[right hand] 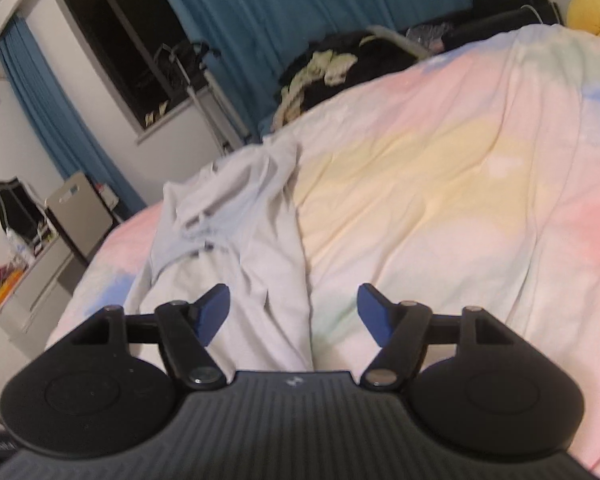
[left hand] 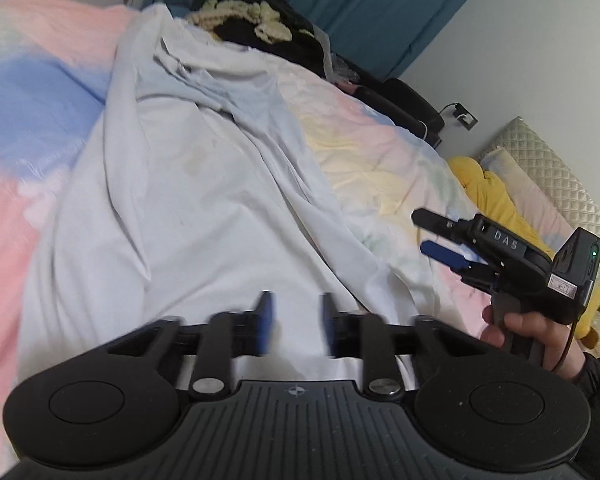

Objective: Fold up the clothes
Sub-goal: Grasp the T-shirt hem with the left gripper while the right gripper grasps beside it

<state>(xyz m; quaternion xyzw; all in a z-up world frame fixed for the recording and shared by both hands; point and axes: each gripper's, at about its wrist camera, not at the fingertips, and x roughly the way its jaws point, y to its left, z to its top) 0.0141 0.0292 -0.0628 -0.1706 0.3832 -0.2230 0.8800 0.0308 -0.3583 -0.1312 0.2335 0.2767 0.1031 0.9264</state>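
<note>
Left gripper (left hand: 296, 322) parted and empty; right gripper (right hand: 294, 312) gaping wide, gripped by a hand (left hand: 532, 330)

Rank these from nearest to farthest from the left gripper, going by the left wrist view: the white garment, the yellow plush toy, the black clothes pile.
1. white garment, directly under the left gripper
2. yellow plush toy, off to the right
3. black clothes pile, far end of the bed

In the left wrist view the left gripper (left hand: 296, 326) shows its blue pads (left hand: 265, 322) smeared by motion blur, and its body hides the near end of the pale garment (left hand: 188, 200). The person's hand (left hand: 532, 334) (sleeve included) runs behind that body.
</note>
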